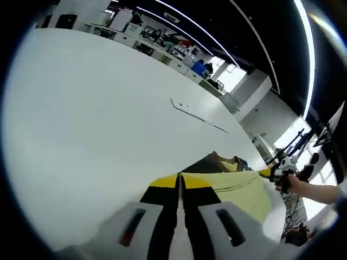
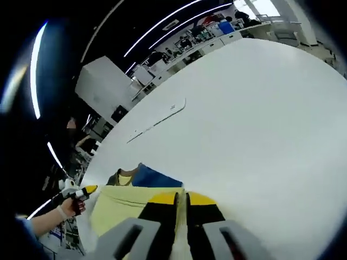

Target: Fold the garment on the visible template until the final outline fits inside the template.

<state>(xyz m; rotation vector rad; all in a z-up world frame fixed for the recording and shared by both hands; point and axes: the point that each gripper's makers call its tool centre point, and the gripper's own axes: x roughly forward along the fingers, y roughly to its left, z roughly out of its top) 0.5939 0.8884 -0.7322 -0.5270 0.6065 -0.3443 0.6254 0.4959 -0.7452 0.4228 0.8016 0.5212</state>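
Note:
A pale yellow garment (image 1: 238, 187) with a dark brown collar part (image 1: 214, 162) hangs stretched between my two grippers over the white table (image 1: 97, 119). My left gripper (image 1: 180, 181) is shut on one edge of it, yellow tips pressed together. At the right of the left gripper view, a hand holds the right gripper (image 1: 274, 173) at the cloth's other end. In the right gripper view, my right gripper (image 2: 181, 199) is shut on the yellow garment (image 2: 124, 208), which shows a blue part (image 2: 154, 177). The left gripper (image 2: 81, 192) grips the far corner. A thin template outline (image 1: 198, 116) (image 2: 157, 120) lies further out on the table.
The white table (image 2: 260, 119) spreads wide beyond the garment. Desks and shelves (image 1: 162, 43) line the room behind its far edge, under ceiling light strips. More workstations (image 2: 217, 32) stand past the table. A person's forearm (image 1: 320, 192) reaches in from the right.

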